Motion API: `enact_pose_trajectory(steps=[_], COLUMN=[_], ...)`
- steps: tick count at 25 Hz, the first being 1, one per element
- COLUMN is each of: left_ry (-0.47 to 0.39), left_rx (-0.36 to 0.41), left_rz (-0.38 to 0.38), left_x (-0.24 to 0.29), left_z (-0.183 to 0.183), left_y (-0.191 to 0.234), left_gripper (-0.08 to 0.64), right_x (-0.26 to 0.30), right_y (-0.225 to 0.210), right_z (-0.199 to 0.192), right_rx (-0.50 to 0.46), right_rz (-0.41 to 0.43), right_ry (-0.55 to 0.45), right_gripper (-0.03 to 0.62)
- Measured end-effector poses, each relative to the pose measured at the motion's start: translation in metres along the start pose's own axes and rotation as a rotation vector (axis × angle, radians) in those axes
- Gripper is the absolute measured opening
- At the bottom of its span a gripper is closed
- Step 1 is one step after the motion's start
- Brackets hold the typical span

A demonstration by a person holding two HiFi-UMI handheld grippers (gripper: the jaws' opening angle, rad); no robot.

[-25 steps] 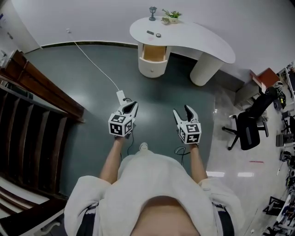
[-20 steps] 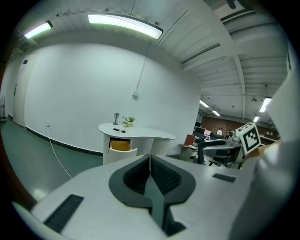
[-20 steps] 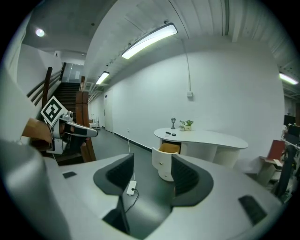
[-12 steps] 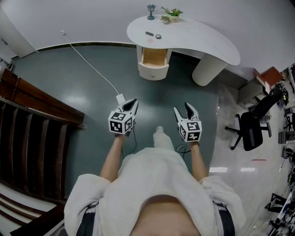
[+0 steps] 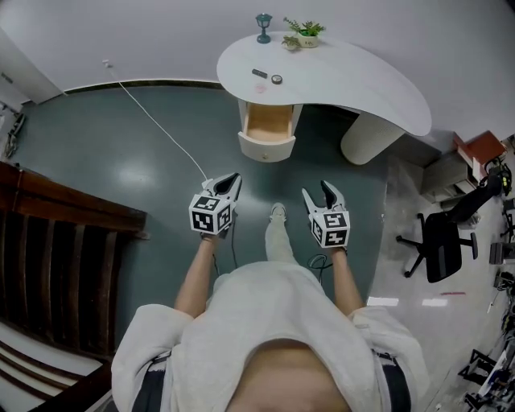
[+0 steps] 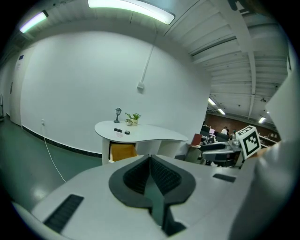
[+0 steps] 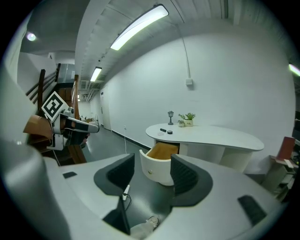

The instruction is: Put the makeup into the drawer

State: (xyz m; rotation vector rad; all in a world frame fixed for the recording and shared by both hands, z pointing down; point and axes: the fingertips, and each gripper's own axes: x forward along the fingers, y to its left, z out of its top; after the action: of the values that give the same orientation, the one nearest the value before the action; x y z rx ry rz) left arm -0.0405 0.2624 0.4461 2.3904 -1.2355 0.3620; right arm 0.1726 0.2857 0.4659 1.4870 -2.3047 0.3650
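**Makeup sat untouched, both hand-held grippers empty**

Distance was the story: the left hand-held gripper [image 5: 232, 179] and the right hand-held gripper [image 5: 317, 193] hung over the grey-green floor [image 5: 121, 185], well apart from the curved white counter [image 5: 354, 80]. Left jaws were pressed together on nothing. Right jaws stood apart, had just been closing a little, and held nothing either.

Up on the counter lay the flat black makeup stick [image 5: 259, 73] and, just beside it, the round black compact [image 5: 277, 79]. Below them the rounded white drawer with its wooden inside [image 5: 268, 125] stood pulled out, ready.

Trouble, as I judged it, could come early. The thin white cable [image 5: 153, 119] ran across the floor right up to the left gripper, a snag for a foot. Later, such low, smooth pieces could skid out of a pinch. A wide reach could also knock the small grey lamp figurine [image 5: 264, 22] or the potted green plant [image 5: 306, 32].
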Motion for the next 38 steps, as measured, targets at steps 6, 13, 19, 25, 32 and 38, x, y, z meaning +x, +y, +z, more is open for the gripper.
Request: enact_pose_trajectory(steps=[6, 13, 19, 25, 32, 38], left_ry=[0.011, 0.016, 0.040, 0.065, 0.085, 0.090], left_rx=[-0.004, -0.008, -0.028, -0.054, -0.078, -0.085], left_rz=[0.028, 0.071, 0.103, 0.120, 0.105, 0.068], left_x=[0.083, 0.167, 0.213, 0.239, 0.269, 0.302], left_z=[0.056, 0.116, 0.133, 0.137, 0.143, 0.159], left_y=[0.030, 0.062, 0.087, 0.112, 0.151, 0.196], left_gripper=[0.015, 0.015, 0.016, 0.016, 0.015, 0.015], right_x=[0.078, 0.161, 0.215, 0.257, 0.306, 0.359], right_y=[-0.062, -0.121, -0.150, -0.159, -0.155, -0.153], right_z=[0.044, 0.089, 0.105, 0.109, 0.117, 0.129], right_rx=[-0.003, -0.020, -0.017, -0.012, -0.017, -0.034], right_rz=[0.045, 0.101, 0.144, 0.172, 0.187, 0.171], right_ry=[0.004, 0.009, 0.024, 0.058, 0.097, 0.136], right_gripper=[0.222, 0.221, 0.221, 0.221, 0.221, 0.221])
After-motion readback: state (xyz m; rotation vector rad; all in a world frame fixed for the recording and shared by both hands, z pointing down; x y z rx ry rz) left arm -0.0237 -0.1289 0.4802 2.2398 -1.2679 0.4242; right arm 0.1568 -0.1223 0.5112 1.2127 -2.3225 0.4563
